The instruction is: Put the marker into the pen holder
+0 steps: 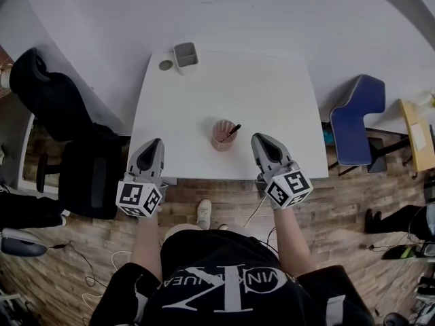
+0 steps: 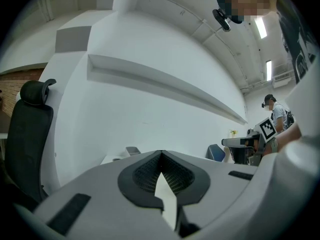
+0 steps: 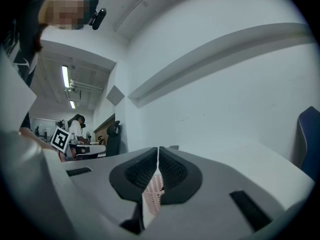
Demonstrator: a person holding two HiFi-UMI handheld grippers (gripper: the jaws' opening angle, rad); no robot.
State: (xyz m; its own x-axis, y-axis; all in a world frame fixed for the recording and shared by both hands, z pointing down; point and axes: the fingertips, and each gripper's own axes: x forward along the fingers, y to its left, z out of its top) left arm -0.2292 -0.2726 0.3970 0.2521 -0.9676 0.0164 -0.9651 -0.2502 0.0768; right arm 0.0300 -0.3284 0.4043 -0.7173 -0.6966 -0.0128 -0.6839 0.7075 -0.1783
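A pink mesh pen holder (image 1: 222,134) stands on the white table (image 1: 272,87) near its front edge. A dark marker (image 1: 232,132) leans inside it, its tip over the right rim. My left gripper (image 1: 155,144) rests at the table's front left, shut and empty. My right gripper (image 1: 259,140) is at the front right, just right of the holder, also shut with nothing held. In the right gripper view the pen holder (image 3: 152,194) shows through the slit below the closed jaws. The left gripper view shows closed jaws (image 2: 160,154) and bare table beyond.
A grey rectangular box (image 1: 185,55) and a small round disc (image 1: 166,65) sit at the table's far edge. A black office chair (image 1: 61,114) stands left of the table, a blue chair (image 1: 359,117) right. A wall curves behind. Other people work at desks in the background.
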